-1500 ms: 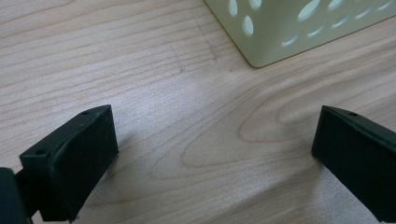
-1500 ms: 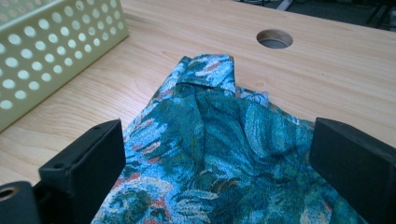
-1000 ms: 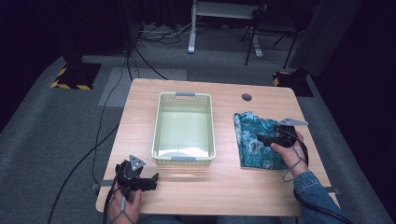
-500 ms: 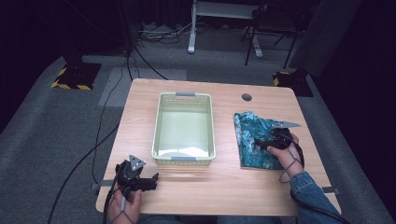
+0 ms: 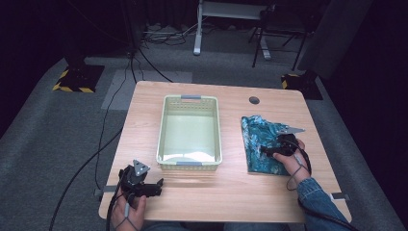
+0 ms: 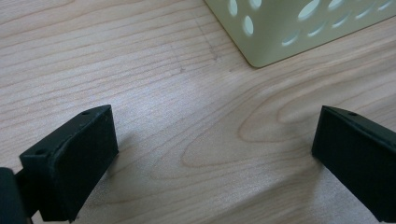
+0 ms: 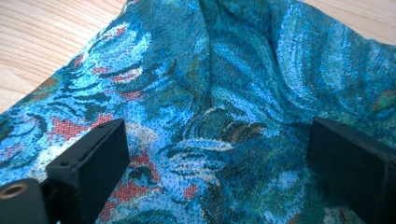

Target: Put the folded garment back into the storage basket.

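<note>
Two grippers sit open: the left gripper (image 5: 153,186) rests on bare table (image 5: 231,192), the right gripper (image 7: 215,163) straddles the blue patterned cloth (image 5: 262,144) beside the empty basket (image 5: 189,163), where closing on too thin a fold might let it slip.

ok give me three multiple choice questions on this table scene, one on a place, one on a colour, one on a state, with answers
1. Where is the cloth relative to the basket?
A. inside it
B. on the table to its right in the high view
C. under it

2. What colour is the cloth mainly?
A. blue-green
B. plain white
C. yellow

3. How do the jaws of the right gripper stand?
A. shut on the basket
B. shut on nothing
C. open over the cloth

Answers: 1 B, the cloth lies flat beside the basket. 2 A, blue-green weave with red flecks. 3 C, both jaws sit wide apart with cloth between them.
</note>
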